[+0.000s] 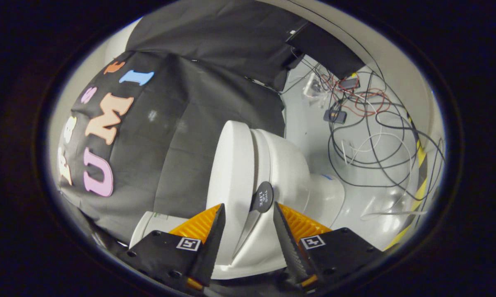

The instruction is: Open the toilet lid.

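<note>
Now the gripper stands wide apart, its fingers spread to either side of the toilet lid without pressing on it. That lid lies between the fingers and just ahead of them, raised off the toilet bowl beside it. A dark round tab sits on the lid's edge just ahead of the fingertips. Beyond the bowl, tangled cables lie over the white floor.

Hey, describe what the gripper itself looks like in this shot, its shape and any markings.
The gripper has two tapering wedge-shaped jaws with toothed inner edges and ribbed outer faces. Each is bolted to a black block carrying a small square black-and-white marker tag.
</note>
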{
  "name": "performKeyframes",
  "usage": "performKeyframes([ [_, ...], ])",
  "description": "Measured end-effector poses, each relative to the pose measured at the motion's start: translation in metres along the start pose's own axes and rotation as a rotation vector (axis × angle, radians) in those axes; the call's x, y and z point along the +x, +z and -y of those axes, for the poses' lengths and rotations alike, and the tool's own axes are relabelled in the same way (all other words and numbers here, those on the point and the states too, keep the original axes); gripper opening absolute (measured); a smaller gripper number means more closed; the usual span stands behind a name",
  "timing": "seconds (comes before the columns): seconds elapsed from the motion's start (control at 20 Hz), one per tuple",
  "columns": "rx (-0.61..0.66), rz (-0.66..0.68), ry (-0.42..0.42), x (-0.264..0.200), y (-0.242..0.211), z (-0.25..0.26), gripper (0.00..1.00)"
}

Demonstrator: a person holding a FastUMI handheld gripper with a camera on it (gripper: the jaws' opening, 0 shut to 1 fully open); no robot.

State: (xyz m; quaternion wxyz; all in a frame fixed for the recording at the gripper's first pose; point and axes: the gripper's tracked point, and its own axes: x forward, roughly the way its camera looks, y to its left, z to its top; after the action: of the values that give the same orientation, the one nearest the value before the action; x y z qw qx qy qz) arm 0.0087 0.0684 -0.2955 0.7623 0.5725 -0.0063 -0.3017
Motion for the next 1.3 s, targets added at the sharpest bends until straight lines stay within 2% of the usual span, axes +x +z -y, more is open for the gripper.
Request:
performKeyframes([
  [0.25, 0.119, 0.024, -0.005, 0.011, 0.011, 0.007, 0.73],
  [0.3, 0.141, 0.033, -0.022, 0.010, 0.019, 0.013, 0.61],
  [0.35, 0.159, 0.010, -0.047, 0.035, 0.008, 0.022, 0.50],
  [0.45, 0.158, -0.006, -0.054, 0.021, 0.006, 0.022, 0.27],
  [0.55, 0.148, -0.009, 0.004, 0.020, 0.008, 0.007, 0.27],
  [0.65, 0.113, -0.024, -0.001, 0.015, 0.008, 0.010, 0.27],
  [0.7, 0.098, -0.026, -0.055, 0.021, 0.007, 0.021, 0.22],
  [0.75, 0.103, -0.044, -0.042, -0.007, -0.001, 0.017, 0.17],
  [0.8, 0.105, -0.040, -0.042, 0.013, 0.007, 0.017, 0.13],
  [0.9, 0.103, -0.047, -0.036, 0.017, 0.005, 0.013, 0.04],
  [1.15, -0.009, -0.030, -0.042, 0.010, 0.006, 0.000, 0.01],
  [1.3, -0.071, 0.017, 0.019, -0.001, 0.009, -0.031, 0.01],
])
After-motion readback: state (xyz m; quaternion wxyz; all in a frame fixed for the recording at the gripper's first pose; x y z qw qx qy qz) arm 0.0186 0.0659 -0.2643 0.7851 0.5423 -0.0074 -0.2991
